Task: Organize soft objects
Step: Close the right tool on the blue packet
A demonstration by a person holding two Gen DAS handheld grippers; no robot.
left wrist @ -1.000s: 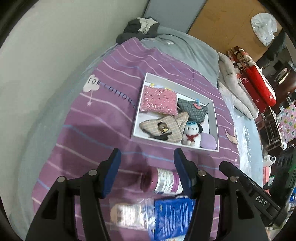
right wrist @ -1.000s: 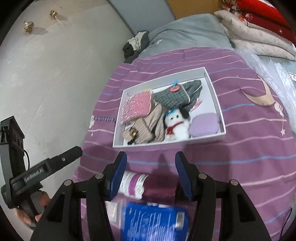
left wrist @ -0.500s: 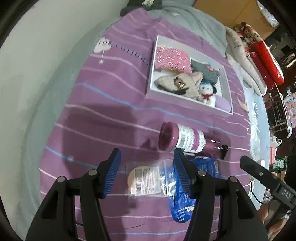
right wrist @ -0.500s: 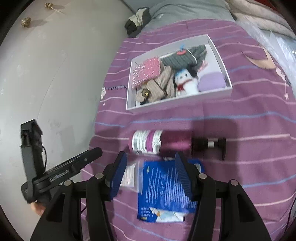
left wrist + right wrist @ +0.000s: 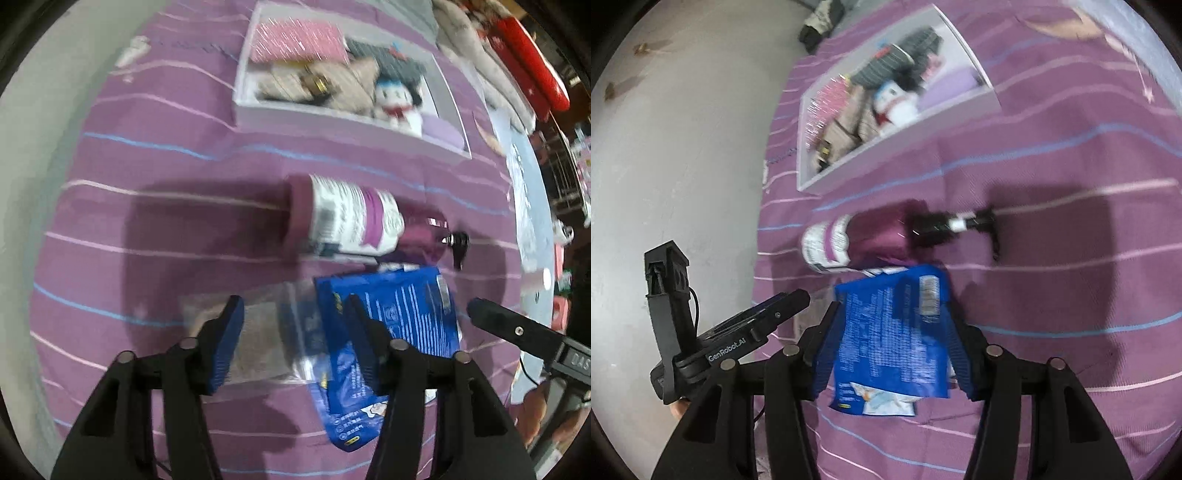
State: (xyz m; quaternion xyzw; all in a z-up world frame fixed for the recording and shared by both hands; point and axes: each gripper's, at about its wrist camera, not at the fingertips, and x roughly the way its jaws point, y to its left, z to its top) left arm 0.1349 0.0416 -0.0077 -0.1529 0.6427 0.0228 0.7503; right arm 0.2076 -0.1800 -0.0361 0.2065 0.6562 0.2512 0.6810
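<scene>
"GenRobot.AI" reads on the left gripper (image 5: 764,328). White tray (image 5: 332,116) holds pouches and a plush. Both grippers closing, unclenched: left over clear packet (image 5: 266,332), right gripper (image 5: 890,343) around blue packet (image 5: 894,332).

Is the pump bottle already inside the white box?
No, the pump bottle lies on its side on the purple bedspread, outside the white box, next to the blue packet.

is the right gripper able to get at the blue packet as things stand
Probably yes. The right gripper already straddles the blue packet, jaws closing, nothing covering it. The clear bag at its left edge sits under the left gripper, which might crowd it.
</scene>
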